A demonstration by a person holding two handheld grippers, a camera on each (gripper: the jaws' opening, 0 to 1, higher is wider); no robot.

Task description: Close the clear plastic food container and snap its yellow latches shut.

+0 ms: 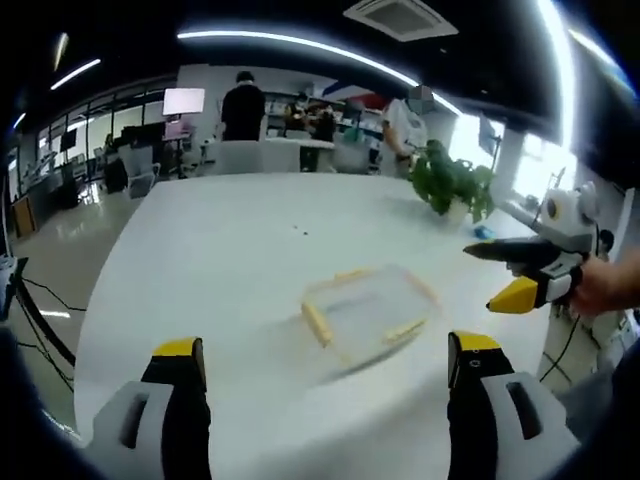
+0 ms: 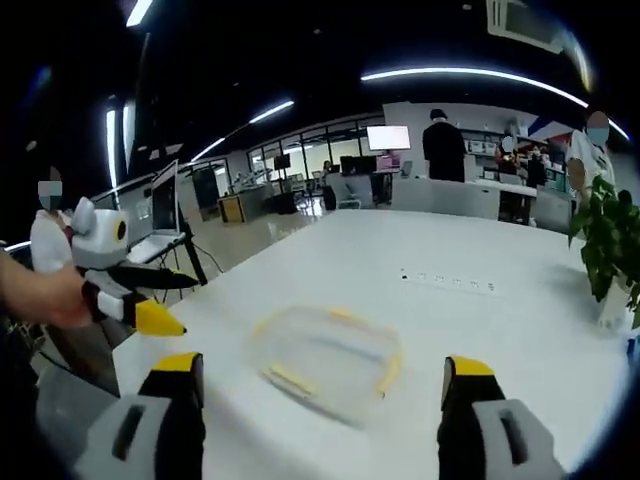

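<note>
Container on table, claws apart.

White table in an open office with ceiling light strips and a potted plant.

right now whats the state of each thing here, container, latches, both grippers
clear plastic food container: on the white table, lid state blurred, cannot tell
yellow latches: standing out from the rim, apparently not snapped down
left gripper: open, empty, short of the container
right gripper: open, empty, short of the container
potted plant: upright on the table
</note>
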